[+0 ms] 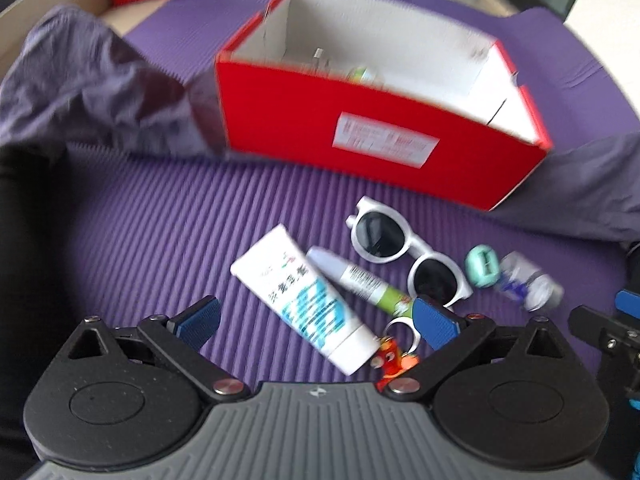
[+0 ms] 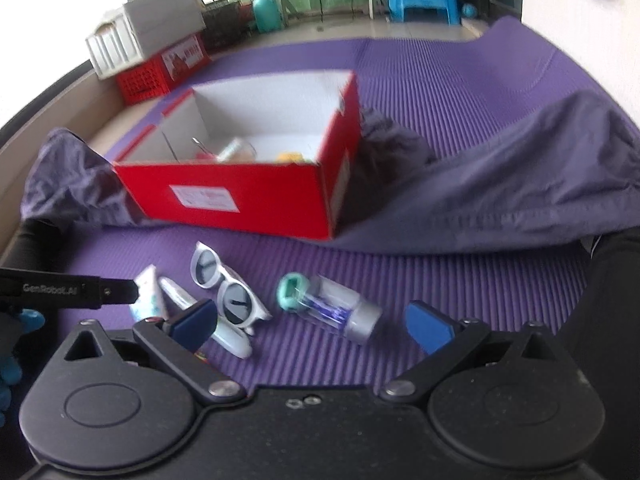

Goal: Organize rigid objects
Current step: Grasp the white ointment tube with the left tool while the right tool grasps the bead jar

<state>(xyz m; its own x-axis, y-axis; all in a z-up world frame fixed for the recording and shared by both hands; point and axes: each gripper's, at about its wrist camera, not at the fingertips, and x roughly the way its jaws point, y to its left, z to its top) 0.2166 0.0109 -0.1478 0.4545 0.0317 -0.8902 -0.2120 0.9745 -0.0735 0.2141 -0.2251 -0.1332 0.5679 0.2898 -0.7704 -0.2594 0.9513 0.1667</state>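
left gripper hangs with fingers spread wide over the white tube, gripping nothing; right gripper likewise wide and empty near the clear bottle. red box sits beyond on the purple mat.

red box, purple ribbed mat

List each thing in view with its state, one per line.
red box: open, a few items inside
sunglasses: on the mat, arms folded
white tube: lying flat, capped
left gripper: open, empty
right gripper: open, empty
clear bottle: lying on its side
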